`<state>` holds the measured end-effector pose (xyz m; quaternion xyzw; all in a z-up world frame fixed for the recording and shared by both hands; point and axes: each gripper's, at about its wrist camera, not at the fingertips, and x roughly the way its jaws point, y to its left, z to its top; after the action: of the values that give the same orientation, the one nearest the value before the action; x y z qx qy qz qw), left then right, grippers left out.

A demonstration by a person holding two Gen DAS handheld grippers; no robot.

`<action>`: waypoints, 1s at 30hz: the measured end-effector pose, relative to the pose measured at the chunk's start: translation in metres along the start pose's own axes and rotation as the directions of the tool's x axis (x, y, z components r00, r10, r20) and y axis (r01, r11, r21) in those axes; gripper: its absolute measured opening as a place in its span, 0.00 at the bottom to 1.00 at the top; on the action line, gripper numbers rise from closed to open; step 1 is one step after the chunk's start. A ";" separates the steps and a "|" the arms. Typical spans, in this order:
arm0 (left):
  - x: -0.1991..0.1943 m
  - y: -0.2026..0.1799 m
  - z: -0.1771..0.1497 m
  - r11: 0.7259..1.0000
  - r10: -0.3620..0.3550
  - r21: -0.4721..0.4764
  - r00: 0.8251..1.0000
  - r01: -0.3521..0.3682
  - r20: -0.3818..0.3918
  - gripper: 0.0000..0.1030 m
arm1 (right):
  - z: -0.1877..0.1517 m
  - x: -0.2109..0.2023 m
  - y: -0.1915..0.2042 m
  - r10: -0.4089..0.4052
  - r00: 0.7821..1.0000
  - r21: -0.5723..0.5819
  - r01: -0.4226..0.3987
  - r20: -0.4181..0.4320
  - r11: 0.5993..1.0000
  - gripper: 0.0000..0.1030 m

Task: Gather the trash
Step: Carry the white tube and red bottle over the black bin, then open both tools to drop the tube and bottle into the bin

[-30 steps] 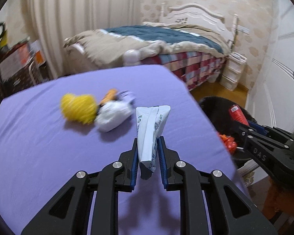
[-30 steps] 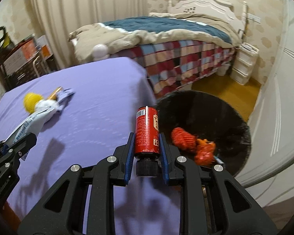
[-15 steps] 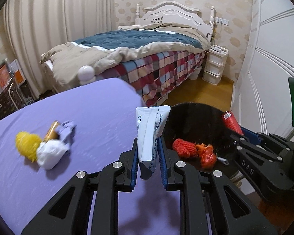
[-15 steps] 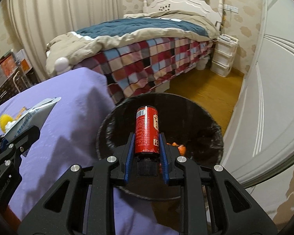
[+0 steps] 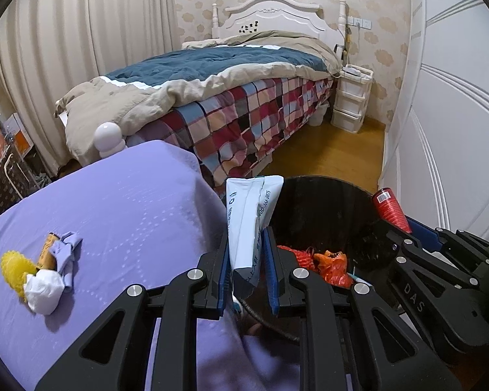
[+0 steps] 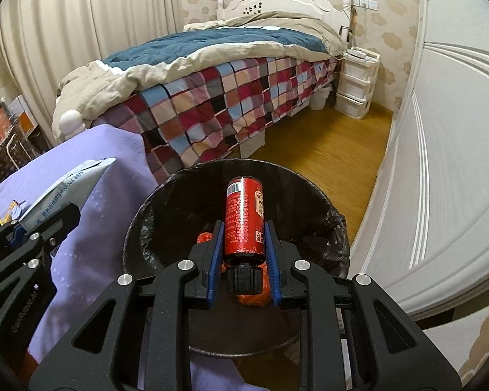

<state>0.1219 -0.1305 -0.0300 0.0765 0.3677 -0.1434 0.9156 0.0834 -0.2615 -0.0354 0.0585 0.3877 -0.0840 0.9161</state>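
You are at the drop-off step: the right gripper grips the red cylindrical can and the left gripper the flattened white tube over the round black-lined bin, so next open the fingers to release them.

A red bottle with a black cap, cap nearest the camera, is held above a round bin lined with a black bag. Crumpled red-orange trash lies in the bin. A flattened white-and-blue pouch stands upright at the bin's 9 o'clock rim. Yellow, white and lilac scraps lie on purple cloth, far toward 9 o'clock.
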 end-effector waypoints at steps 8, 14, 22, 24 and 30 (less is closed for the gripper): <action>0.015 -0.010 0.004 1.000 0.014 0.014 1.000 -0.014 -0.015 0.19 | 0.002 0.012 -0.006 -0.004 1.000 0.011 0.004 -0.014 1.000 0.23; 0.021 -0.013 0.006 1.000 0.020 0.015 1.000 -0.020 -0.023 0.19 | 0.002 0.018 -0.010 -0.011 1.000 0.019 0.011 -0.024 1.000 0.23; 0.026 -0.017 0.005 0.999 0.034 0.027 0.999 -0.033 -0.031 0.22 | 0.003 0.024 -0.015 -0.020 0.999 0.034 0.021 -0.034 0.999 0.23; 0.026 -0.017 0.004 0.999 0.036 0.025 0.999 -0.035 -0.036 0.26 | 0.003 0.025 -0.016 -0.023 0.999 0.041 0.025 -0.030 0.999 0.25; 0.023 -0.016 0.004 0.999 0.042 0.018 0.999 -0.042 -0.028 0.45 | 0.003 0.024 -0.019 -0.033 0.999 0.055 0.035 -0.025 0.998 0.38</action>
<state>0.1351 -0.1512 -0.0441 0.0940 0.3779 -0.1262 0.9124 0.0977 -0.2834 -0.0514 0.0786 0.3971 -0.1097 0.9078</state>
